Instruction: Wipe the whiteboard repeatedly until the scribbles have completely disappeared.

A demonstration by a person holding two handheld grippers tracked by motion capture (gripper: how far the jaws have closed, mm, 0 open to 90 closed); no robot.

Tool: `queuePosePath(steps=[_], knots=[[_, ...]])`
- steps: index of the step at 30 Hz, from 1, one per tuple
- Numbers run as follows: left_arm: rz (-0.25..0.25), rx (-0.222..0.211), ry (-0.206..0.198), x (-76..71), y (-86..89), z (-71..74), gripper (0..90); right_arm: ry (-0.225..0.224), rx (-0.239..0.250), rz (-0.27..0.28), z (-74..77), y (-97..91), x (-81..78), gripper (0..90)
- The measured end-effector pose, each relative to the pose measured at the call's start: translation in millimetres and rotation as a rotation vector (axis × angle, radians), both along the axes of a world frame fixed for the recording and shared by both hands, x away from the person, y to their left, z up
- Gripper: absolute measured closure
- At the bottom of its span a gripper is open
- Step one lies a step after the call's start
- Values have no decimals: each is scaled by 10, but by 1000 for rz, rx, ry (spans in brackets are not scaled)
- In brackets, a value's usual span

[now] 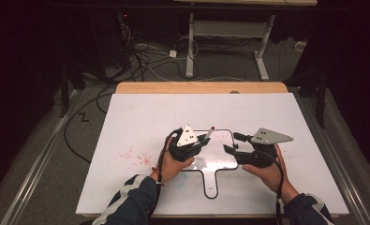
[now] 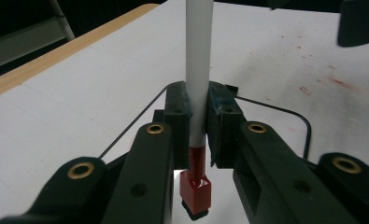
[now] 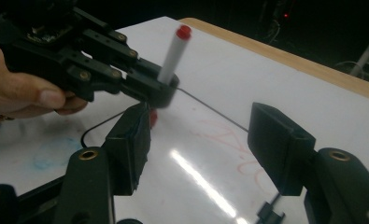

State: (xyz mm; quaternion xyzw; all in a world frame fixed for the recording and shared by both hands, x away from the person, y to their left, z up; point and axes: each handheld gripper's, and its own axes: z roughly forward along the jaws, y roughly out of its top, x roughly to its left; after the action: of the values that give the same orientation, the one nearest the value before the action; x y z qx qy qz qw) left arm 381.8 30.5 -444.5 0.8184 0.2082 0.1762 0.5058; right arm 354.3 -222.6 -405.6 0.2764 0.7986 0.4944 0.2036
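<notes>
Black tongs in my left hand (image 2: 198,135) pinch a red marker (image 2: 197,93) by its white barrel, the pads pressed hard against it and the red end jutting out below the grip. Seen from above, that marker (image 1: 209,134) stands tilted over the small whiteboard (image 1: 220,161), which lies flat on the white worktop (image 1: 140,117) with faint red scribbles (image 3: 229,144) on its glossy face. My right tongs (image 3: 205,144) hang spread beside it, nothing between them, aimed toward the marker and my left hand (image 3: 28,93).

The grip looks narrow to me: the pads hold a smooth round barrel close to one end, so any sideways knock from the right tongs could swivel the marker or pop it loose onto the board. If I close the right tongs off-centre, they may pull the marker crooked. Red specks (image 1: 136,154) already dot the worktop left of the board; a slip could add more.
</notes>
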Motion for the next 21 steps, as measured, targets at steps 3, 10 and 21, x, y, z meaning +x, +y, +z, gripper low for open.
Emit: queuePosePath(steps=[3, 10, 21], knots=[[-16, -5, -3, -42, -45, 1, 784, -1, -2, 21, -5, 113, -3, 395], [-50, -46, -2, -134, -127, 10, 784, 5, 39, 38, -17, 228, 11, 439], [-50, -49, 8, -148, -175, -12, 784, 9, 133, 53, -4, 200, 10, 656]])
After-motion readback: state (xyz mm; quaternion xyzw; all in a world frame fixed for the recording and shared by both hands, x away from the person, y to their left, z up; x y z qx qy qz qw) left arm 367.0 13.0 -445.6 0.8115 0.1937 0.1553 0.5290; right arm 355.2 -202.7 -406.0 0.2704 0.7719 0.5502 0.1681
